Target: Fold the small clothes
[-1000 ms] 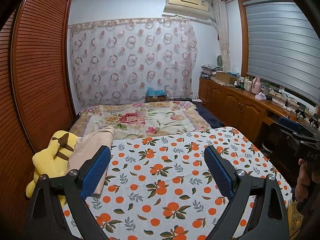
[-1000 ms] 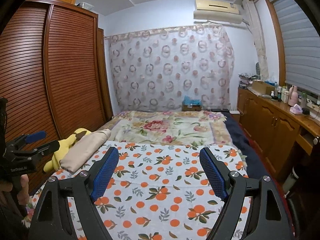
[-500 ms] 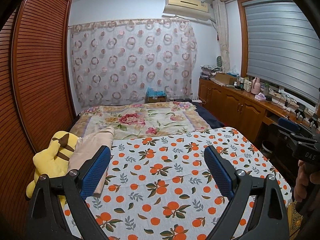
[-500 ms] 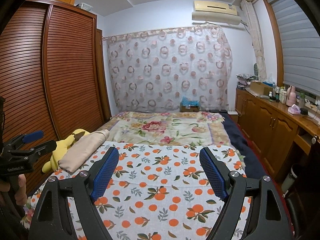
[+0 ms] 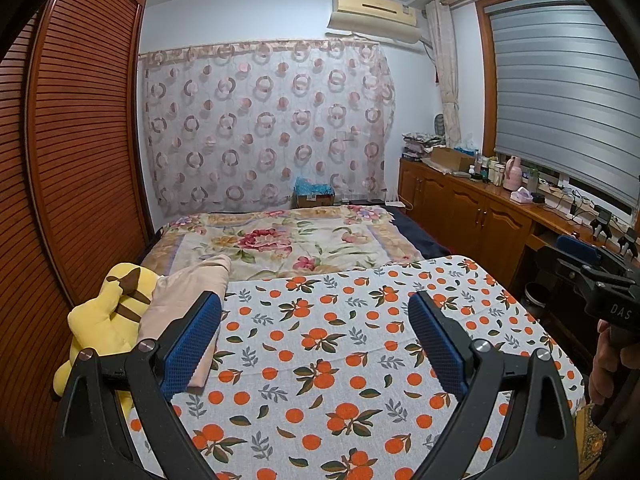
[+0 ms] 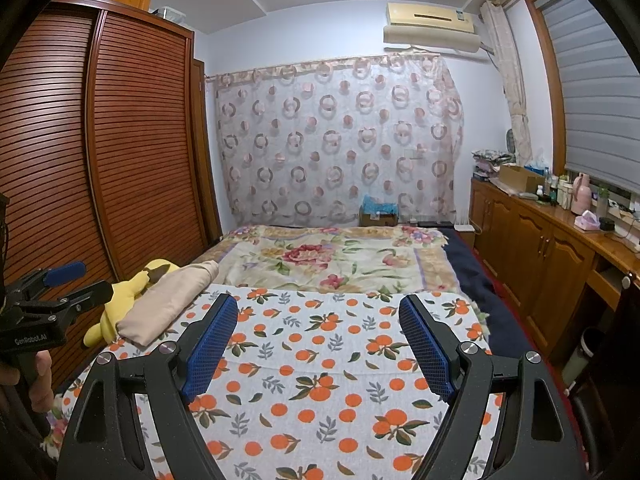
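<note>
A beige folded garment (image 5: pixel 182 292) lies at the left edge of the orange-print cloth (image 5: pixel 332 344) on the bed, and shows in the right wrist view (image 6: pixel 168 304) too. My left gripper (image 5: pixel 316 320) is open and empty, held above the cloth, with the garment just beyond its left finger. My right gripper (image 6: pixel 318 320) is open and empty above the same cloth (image 6: pixel 328 364), to the right of the garment. Each gripper also shows at the edge of the other's view: the right gripper (image 5: pixel 588 264), the left gripper (image 6: pixel 60 284).
A yellow plush toy (image 5: pixel 104 316) lies left of the garment against the slatted wardrobe (image 5: pixel 80 160). A floral blanket (image 5: pixel 288 240) covers the far bed. A wooden cabinet (image 5: pixel 480 216) with bottles runs along the right wall.
Both views have lifted and tilted slightly; the bed sits a little lower in frame. Both grippers stay open and nothing on the bed has moved.
</note>
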{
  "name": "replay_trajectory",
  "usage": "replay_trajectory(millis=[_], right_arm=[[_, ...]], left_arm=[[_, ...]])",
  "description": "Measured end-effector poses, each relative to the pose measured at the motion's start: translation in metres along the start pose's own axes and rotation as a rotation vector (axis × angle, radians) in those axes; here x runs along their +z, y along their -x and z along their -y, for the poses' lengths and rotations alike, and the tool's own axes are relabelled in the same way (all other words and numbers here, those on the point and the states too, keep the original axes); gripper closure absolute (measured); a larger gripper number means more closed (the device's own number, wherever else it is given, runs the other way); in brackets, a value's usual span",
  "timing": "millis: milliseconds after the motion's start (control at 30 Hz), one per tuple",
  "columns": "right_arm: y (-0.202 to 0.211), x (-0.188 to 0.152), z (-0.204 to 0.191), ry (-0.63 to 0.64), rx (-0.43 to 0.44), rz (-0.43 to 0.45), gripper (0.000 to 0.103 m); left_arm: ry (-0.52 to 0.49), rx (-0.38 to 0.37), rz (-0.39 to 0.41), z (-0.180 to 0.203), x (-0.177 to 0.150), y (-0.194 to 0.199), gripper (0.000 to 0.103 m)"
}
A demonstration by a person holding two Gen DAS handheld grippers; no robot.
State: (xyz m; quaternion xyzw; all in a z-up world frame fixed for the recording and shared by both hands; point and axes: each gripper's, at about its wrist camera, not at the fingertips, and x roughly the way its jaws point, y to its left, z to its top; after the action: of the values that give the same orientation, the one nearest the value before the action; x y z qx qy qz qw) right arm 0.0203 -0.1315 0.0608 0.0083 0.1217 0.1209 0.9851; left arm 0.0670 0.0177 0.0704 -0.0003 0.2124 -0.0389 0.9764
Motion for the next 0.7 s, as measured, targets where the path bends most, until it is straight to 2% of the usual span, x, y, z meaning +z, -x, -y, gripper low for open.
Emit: replay_trajectory(millis=[700], right_arm=[[-0.0002, -0.0005, 0.0046, 0.003, 0.000, 0.001, 0.019]], left_arm=[[0.000, -0.001, 0.003, 0.0003, -0.0009, 0.0013, 0.008]])
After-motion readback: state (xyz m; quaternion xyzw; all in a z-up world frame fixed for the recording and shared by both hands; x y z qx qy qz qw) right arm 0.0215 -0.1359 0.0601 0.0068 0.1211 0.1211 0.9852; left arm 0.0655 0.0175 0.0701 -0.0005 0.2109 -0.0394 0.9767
